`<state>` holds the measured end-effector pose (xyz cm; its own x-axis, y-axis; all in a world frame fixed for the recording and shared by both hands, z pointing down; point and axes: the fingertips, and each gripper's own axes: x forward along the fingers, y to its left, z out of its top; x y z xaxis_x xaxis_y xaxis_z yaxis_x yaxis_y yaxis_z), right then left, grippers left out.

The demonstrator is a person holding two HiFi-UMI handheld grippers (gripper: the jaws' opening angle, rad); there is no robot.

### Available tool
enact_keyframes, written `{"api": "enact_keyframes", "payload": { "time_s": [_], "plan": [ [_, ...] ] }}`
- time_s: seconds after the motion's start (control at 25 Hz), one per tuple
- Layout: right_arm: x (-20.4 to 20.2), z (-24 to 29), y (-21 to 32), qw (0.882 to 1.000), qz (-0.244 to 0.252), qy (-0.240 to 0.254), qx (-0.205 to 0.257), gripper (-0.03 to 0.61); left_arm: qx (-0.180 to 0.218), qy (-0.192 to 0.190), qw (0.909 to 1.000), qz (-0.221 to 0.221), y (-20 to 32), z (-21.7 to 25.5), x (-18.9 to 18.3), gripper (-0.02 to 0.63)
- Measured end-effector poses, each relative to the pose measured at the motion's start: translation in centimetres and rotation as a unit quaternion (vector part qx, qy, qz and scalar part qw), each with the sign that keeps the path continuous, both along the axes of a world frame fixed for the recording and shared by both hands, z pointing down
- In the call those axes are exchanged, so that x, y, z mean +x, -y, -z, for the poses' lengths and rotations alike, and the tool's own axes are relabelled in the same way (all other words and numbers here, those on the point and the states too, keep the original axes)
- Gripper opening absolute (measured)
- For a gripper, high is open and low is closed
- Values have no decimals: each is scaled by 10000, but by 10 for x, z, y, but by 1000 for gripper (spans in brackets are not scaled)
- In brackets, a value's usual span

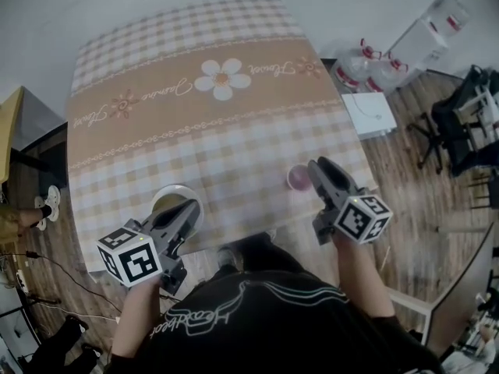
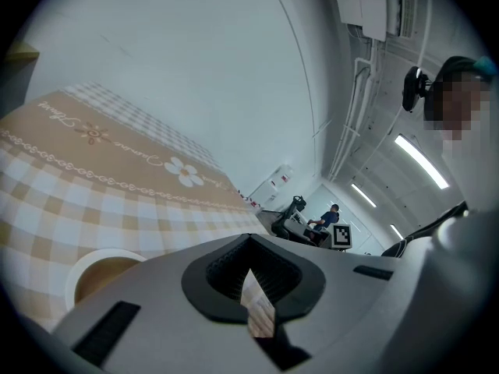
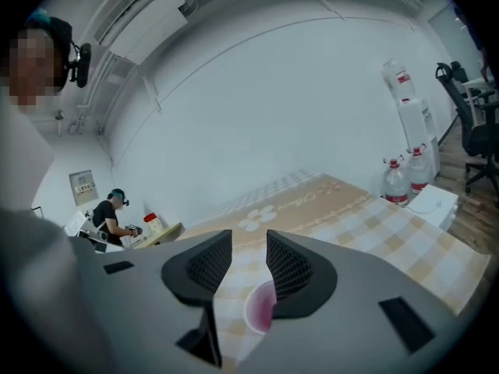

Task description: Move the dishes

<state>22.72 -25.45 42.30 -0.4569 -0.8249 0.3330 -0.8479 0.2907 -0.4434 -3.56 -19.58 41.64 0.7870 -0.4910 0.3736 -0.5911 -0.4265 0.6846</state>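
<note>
A white-rimmed bowl with a tan inside sits near the table's front left edge; in the left gripper view the bowl shows at lower left. My left gripper hovers just right of it, jaws closed with only a sliver of cloth showing between them. A small pink cup stands near the front right edge. My right gripper is over its right side, open and holding nothing. In the right gripper view the pink cup lies below the gap in the right gripper.
The table wears a checked cloth with a flower band. Right of it on the wood floor are water bottles, a white dispenser, a white box and office chairs. A person sits far off.
</note>
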Motion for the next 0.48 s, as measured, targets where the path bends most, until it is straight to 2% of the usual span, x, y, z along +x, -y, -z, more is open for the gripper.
{"api": "enact_keyframes", "payload": {
  "time_s": [0.12,0.2,0.32,0.48],
  "plan": [
    [-31,18,-8,9983,450,277,233,130,90,32,9999,99,-5,4,-15,-6],
    [-51,25,-15,9960,708,462,273,79,132,39,9997,195,-9,6,-26,-6],
    [-80,29,-24,9920,1056,647,236,51,114,28,9994,328,-20,7,-43,-5],
    [-118,19,-35,9866,1506,623,42,23,64,40,9988,480,-32,6,-63,-5]
  ]
}}
